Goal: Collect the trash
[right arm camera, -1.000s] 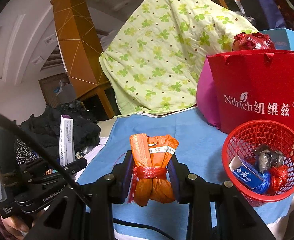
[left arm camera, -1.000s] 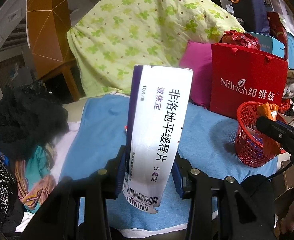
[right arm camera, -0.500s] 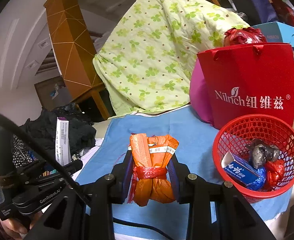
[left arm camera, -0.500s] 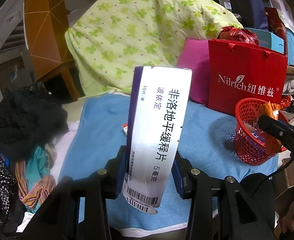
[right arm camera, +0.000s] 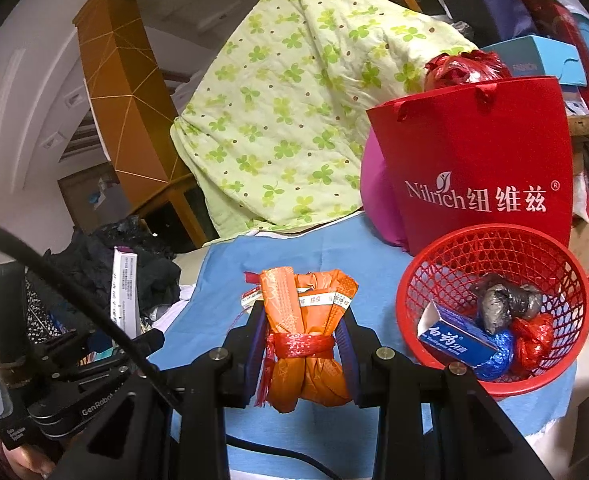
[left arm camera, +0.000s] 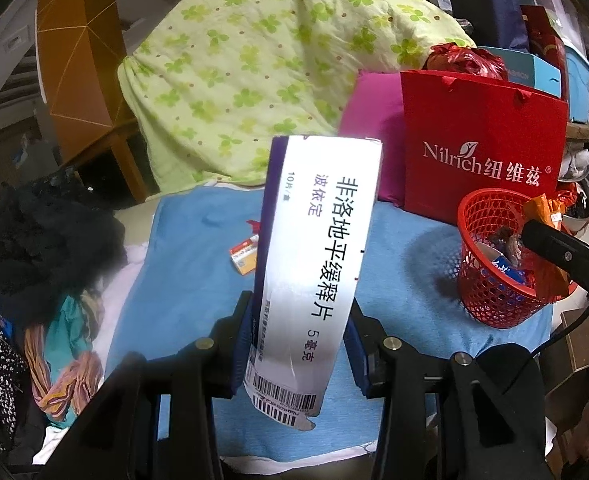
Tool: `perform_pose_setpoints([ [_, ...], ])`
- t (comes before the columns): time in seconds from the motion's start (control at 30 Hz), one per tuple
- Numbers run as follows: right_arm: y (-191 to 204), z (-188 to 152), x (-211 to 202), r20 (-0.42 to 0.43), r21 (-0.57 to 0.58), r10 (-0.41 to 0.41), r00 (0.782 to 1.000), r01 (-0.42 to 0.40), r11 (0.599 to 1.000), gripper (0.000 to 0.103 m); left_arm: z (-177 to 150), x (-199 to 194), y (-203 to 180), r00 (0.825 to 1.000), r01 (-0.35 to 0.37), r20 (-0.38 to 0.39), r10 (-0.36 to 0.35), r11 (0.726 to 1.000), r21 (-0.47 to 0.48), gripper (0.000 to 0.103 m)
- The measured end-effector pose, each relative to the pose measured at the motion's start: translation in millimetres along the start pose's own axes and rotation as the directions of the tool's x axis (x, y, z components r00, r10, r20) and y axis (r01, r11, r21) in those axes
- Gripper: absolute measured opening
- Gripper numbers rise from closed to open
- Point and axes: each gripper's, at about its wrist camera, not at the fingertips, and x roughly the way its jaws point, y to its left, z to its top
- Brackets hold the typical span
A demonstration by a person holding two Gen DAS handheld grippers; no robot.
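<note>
Over on the left a heap of dark clothes lies beside a blue cloth spread over the table. The left gripper has its jaws pressed in on the lower part of a tall white medicine box, which stands nearly upright, leaning a little to the right, with its barcode end down between the blue pads. Behind the box, flat on the blue cloth, lies a small red and white carton. A green clover quilt is piled up at the back. Further right, the right gripper is clamped on an orange packet tied round its middle with red string, held above the cloth and just left of a red mesh basket. In the left camera the packet shows right at the basket's rim, though I cannot tell whether it touches. Inside the basket sit a blue toothpaste box, a grey wad and a red plastic wad. Behind the basket stands a red paper bag with a pink cushion against its left side.
</note>
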Motion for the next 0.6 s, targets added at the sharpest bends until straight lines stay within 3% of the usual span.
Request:
perform_pose_setpoints([
  [0.4,-22,1,-9,0.013,0.038,-0.019,1.000,0.018,0.999,0.036,3,10,-17,1.000,0.023,0.009,-0.023,0.999,0.027,0.042],
  [0.47,-26,1,-10,0.012,0.043,-0.026,1.000,0.025,0.999,0.036,1,22,-17,0.999,0.035,0.011,-0.036,0.999,0.026,0.029],
  [0.53,-31,1,-12,0.013,0.048,-0.035,0.999,0.034,0.998,0.036,-2,39,-13,0.999,0.038,-0.014,-0.038,0.999,0.011,0.025],
  [0.6,-36,0,-14,0.014,0.051,-0.041,0.999,0.040,0.998,0.036,-10,64,0,0.993,0.077,-0.088,-0.080,0.996,-0.040,0.025],
])
